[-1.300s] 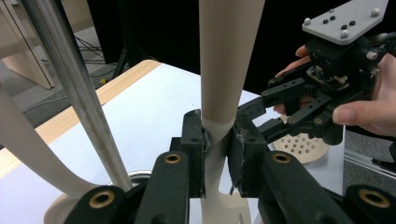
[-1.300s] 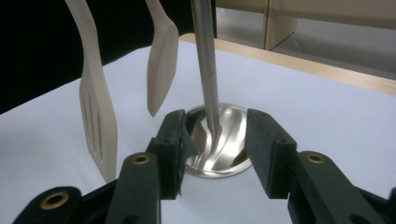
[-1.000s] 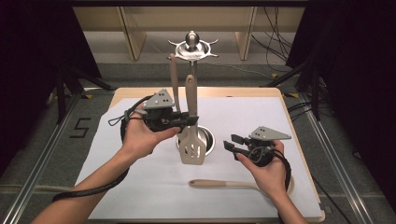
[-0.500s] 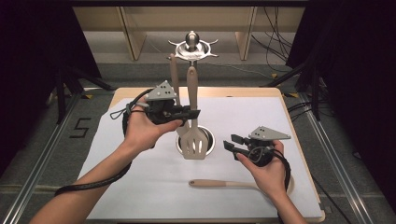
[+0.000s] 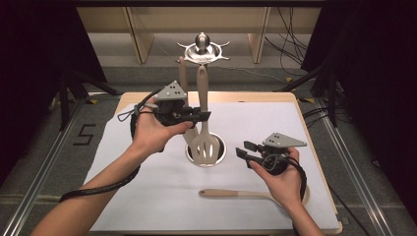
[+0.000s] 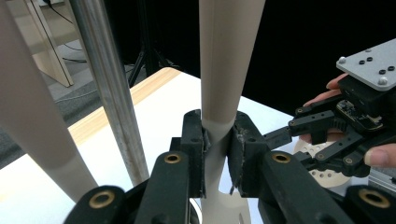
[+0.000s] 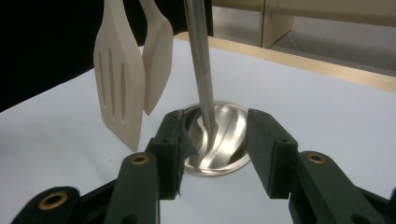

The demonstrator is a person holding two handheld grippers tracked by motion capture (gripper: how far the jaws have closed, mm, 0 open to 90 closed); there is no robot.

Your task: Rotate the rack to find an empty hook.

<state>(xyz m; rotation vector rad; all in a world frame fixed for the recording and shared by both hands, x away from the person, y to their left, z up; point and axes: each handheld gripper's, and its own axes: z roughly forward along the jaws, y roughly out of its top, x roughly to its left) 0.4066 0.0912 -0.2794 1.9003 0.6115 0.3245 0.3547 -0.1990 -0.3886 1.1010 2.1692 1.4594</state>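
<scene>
- The slotted spatula (image 5: 203, 129) stands upright over the round steel base (image 5: 219, 158) of a utensil stand at the middle of the tabletop (image 5: 147, 196); its handle is clamped in the left tool (image 5: 205, 116), which comes in from 9 o'clock of it.
- The left gripper view shows the grip itself: both black pads pinch the narrow neck of the cream handle (image 6: 219, 93), with the steel pole (image 6: 114, 93) just beside it at 9 o'clock.
- The right gripper view gives the blade (image 7: 119, 88): flat, matte, cream, cut by long slots, hanging clear above the white sheet, with a second, unslotted spatula (image 7: 158, 60) just behind it.
- The high view shows the stand's top (image 5: 202, 46), a shiny knob on a spiked ring at 12 o'clock of the base, and the second spatula's handle (image 5: 183, 73) rising beside the held one.
- The right tool (image 5: 244, 151) sits at 3 o'clock of the base, near it, jaws apart with nothing between them; in its own view the mirror-like dish of the base (image 7: 219, 135) shows through the gap.
- A wooden spoon (image 5: 236, 193) lies flat on the sheet at 6 o'clock of the base, handle pointing to 9 o'clock, its bowl end under the right hand (image 5: 280, 182).
- The tabletop has a pale wood edge under the white sheet.
</scene>
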